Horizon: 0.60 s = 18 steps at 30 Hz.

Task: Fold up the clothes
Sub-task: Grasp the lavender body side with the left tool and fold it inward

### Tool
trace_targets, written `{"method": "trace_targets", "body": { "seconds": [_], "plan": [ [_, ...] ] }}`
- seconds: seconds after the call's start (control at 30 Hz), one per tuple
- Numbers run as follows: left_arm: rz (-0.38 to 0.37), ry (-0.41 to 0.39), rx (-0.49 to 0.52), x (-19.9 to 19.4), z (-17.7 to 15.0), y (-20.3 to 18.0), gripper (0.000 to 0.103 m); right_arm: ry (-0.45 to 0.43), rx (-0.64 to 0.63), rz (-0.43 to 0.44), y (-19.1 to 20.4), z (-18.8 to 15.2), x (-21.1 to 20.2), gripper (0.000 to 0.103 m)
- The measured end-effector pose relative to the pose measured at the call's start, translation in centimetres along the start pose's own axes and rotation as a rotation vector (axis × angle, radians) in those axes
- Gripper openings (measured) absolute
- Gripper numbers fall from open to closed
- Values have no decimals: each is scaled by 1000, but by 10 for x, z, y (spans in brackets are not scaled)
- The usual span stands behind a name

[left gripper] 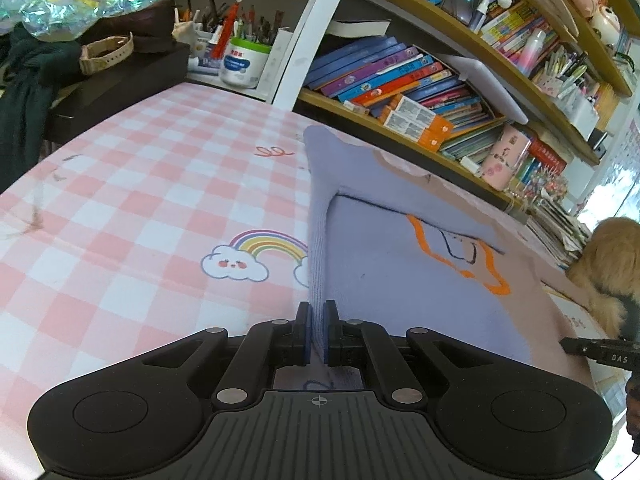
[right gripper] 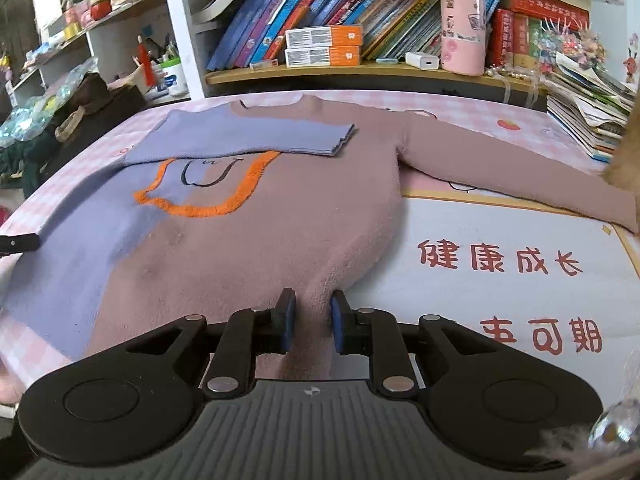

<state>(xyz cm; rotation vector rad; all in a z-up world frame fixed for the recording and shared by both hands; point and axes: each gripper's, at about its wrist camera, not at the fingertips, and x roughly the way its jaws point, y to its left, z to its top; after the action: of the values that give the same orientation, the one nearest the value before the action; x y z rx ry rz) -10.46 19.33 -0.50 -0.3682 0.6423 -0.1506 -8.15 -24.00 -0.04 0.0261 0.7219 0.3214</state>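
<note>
A two-tone sweater [right gripper: 256,240], lilac on the left half and dusty pink on the right, lies front up on the pink checked table mat [left gripper: 120,200]. An orange-outlined star [right gripper: 208,200] marks its chest. Its lilac sleeve [right gripper: 256,136] is folded across the chest; the pink sleeve [right gripper: 500,168] lies stretched out to the right. My left gripper [left gripper: 318,330] is shut on the sweater's lilac left edge [left gripper: 318,240], lifting it into a ridge. My right gripper [right gripper: 312,320] has its jaws around a raised pinch of the pink hem, with small gaps at the pads.
Bookshelves [right gripper: 360,32] full of books stand behind the table. A white tub [left gripper: 244,62] and pen holders sit at the far left corner beside a dark box [left gripper: 120,76]. A furry tan toy [left gripper: 612,264] lies at the right edge. Stacked papers [right gripper: 588,100] lie at the far right.
</note>
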Motion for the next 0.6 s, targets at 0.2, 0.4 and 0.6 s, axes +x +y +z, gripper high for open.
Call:
{"method": "trace_targets", "body": {
  "seconds": [0.2, 0.4, 0.6],
  "plan": [
    [214, -114, 110, -22, 13, -18, 21, -73, 42, -39, -21, 3, -13, 71],
    [140, -174, 235, -13, 20, -49, 57, -150, 235, -205, -80, 19, -14, 72],
    [26, -90, 388, 20, 7, -85, 58, -146, 338, -250, -113, 22, -1, 73]
  ]
}}
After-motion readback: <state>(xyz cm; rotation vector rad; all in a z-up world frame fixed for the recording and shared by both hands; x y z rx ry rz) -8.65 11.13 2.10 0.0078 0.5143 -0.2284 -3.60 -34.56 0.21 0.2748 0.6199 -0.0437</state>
